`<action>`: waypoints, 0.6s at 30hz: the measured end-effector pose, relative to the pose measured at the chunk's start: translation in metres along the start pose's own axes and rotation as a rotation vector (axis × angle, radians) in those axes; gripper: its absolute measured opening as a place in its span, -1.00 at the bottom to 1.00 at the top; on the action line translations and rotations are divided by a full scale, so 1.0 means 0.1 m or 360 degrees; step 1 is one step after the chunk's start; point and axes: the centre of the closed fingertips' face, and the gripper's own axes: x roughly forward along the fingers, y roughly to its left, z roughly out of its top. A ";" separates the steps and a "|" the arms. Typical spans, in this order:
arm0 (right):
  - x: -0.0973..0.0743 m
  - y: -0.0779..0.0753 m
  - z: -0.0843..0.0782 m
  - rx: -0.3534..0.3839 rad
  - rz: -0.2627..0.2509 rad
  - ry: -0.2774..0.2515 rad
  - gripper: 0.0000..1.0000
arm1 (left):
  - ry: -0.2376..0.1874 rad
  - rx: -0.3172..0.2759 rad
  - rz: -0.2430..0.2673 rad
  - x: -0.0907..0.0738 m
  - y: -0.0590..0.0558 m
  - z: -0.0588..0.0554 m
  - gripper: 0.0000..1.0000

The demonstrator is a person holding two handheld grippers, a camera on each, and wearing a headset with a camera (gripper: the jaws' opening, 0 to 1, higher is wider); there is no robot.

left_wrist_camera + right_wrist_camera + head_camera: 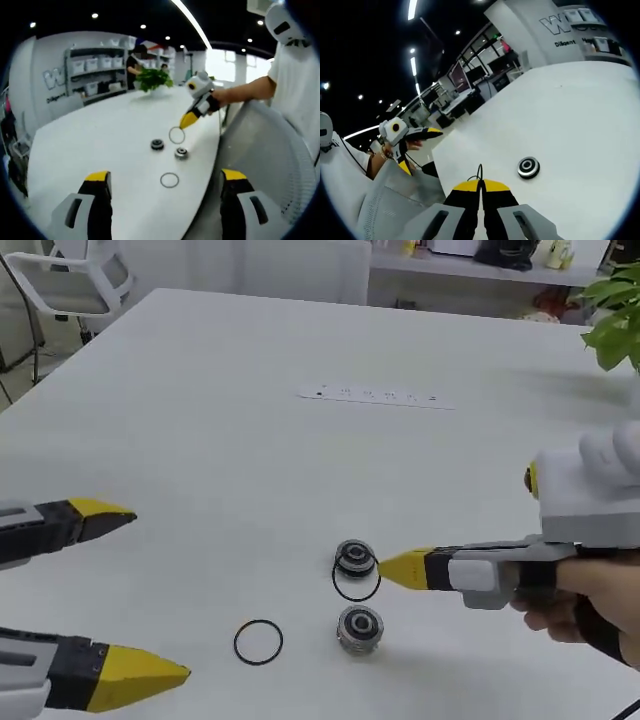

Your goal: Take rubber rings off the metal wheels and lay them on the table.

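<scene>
right hand-held gripper (pixel 405 568) clenched on a rubber ring (pixel 356 585) just beside far metal wheel (pixel 355 558) | left hand-held gripper (pixel 160 595) spread open | second ring (pixel 258 642) flat on table (pixel 250 440) near other wheel (pixel 360 627)

Head view: left gripper (pixel 160 595) cut at left edge, plant (pixel 615 315) cropped upper right. Right gripper view: rubber ring (pixel 480 171) mostly hidden betw. right gripper (pixel 481 183) closed tips.

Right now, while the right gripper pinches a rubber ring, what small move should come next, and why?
Probably lower the right gripper and open its jaws: they are shut on the held ring, which hangs apart from both wheels, so it only needs laying on the table.
</scene>
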 end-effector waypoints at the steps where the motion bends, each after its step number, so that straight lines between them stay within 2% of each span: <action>1: 0.00 0.01 0.02 -0.0004 0.0003 -0.0003 -1.00 | 0.0008 -0.0021 -0.0012 0.01 -0.03 -0.02 0.85; 8: -0.04 0.10 0.20 -0.0008 0.0047 -0.0073 -1.00 | 0.0003 -0.0066 -0.0022 0.03 -0.07 -0.07 0.98; 11: -0.03 0.13 0.21 0.0000 0.0064 -0.0054 -1.00 | -0.0005 -0.0078 -0.0023 0.04 -0.08 -0.07 0.99; 18: 0.06 0.26 0.22 -0.0075 0.0101 0.0005 -1.00 | -0.0003 -0.0098 -0.0040 0.06 -0.12 -0.09 1.00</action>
